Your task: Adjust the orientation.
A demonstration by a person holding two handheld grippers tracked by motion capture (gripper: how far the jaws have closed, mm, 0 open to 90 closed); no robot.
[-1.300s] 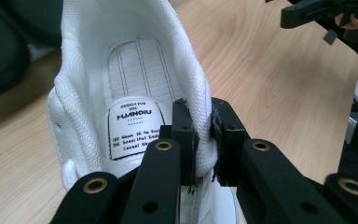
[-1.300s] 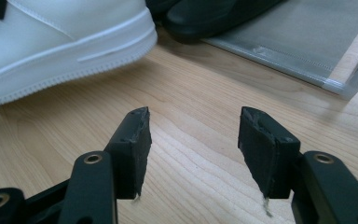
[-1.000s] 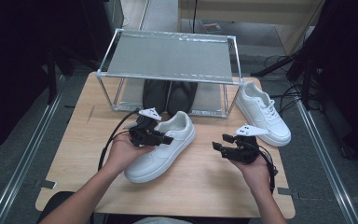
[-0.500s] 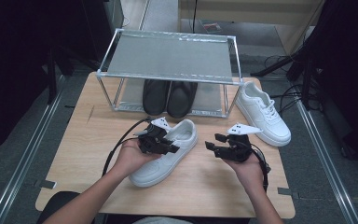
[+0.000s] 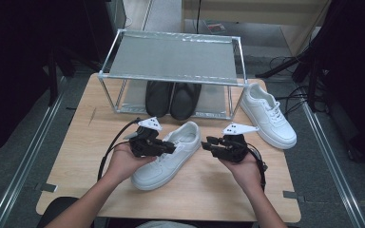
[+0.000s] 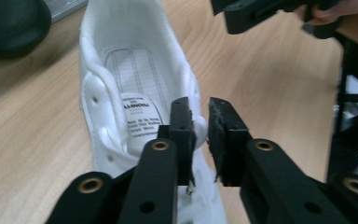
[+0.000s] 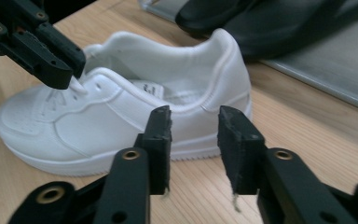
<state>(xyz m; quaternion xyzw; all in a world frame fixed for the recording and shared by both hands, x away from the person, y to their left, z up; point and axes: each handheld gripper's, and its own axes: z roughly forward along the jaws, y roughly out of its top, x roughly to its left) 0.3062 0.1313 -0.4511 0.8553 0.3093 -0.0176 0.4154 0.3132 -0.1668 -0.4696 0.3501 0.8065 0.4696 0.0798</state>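
L gripper [image 5: 164, 146] pinching lace, near-shut | R gripper [image 5: 208, 144] half-open, just closing, empty | sneaker [image 5: 167, 156] heel just ahead of R jaws, long axis runs toward L

This is looking like a lab or recording room set up for handling trials rather than a home; a small wooden surface [image 5: 85, 142] is standing alone on grey carpet, with metal rails [image 5: 24, 161] running along the floor on both sides; dark curtains or screens [image 5: 24, 57] are closing off the left and right; cables [image 5: 290, 95] are trailing over the floor beyond the far right corner; a bare metal-framed shoe rack [image 5: 171, 59] is sitting on the surface with black shoes [image 5: 173, 97] under it and white sneakers [image 5: 268, 111] lying beside it; a person is holding a cabled black claw [image 5: 171, 148] in each hand.
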